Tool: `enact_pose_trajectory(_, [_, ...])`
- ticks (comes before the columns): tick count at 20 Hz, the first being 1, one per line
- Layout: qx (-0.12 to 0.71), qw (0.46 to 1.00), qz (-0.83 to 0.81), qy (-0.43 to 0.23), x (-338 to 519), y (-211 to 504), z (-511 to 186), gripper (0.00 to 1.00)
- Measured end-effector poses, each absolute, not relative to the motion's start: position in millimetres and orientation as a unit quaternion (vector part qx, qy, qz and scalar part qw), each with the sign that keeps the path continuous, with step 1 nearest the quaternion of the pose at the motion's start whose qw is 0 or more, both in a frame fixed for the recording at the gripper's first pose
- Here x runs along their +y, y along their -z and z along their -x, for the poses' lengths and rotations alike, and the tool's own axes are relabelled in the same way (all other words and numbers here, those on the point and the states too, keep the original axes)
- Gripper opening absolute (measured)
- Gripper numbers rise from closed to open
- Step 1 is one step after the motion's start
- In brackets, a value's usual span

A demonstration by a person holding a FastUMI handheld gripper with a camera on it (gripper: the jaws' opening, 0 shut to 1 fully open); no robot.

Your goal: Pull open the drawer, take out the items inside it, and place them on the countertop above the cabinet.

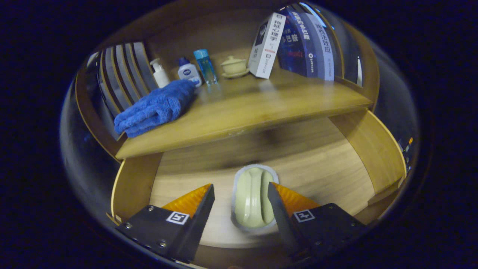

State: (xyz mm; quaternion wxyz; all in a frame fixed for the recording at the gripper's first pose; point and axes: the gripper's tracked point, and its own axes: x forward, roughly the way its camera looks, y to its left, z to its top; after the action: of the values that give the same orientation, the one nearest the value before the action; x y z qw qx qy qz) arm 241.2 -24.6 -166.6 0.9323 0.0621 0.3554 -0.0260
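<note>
Drawer pulled open below counter. Pale green lidded container lies on drawer floor between spread fingers of gripper, open, no squeeze. Blue towel, bottles, books on counter above drawer.

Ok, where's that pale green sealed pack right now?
In the gripper view, the pack lies flat on the floor of the open drawer, between the open tongs and nearer the right finger, below the countertop.
</note>
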Motion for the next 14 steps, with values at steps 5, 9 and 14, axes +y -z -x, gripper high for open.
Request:
enact_pose_trajectory(5, [0.381,0.923,0.043,0.033,-37.8,178.1,-247.1,0.35])
enact_pose_trajectory(9, [0.365,0.926,0.090,0.034,-42.9,172.9,-247.4,0.21])
enact_pose_trajectory(14, [0.307,0.951,0.030,0.018,-36.6,155.9,-251.1,0.15])
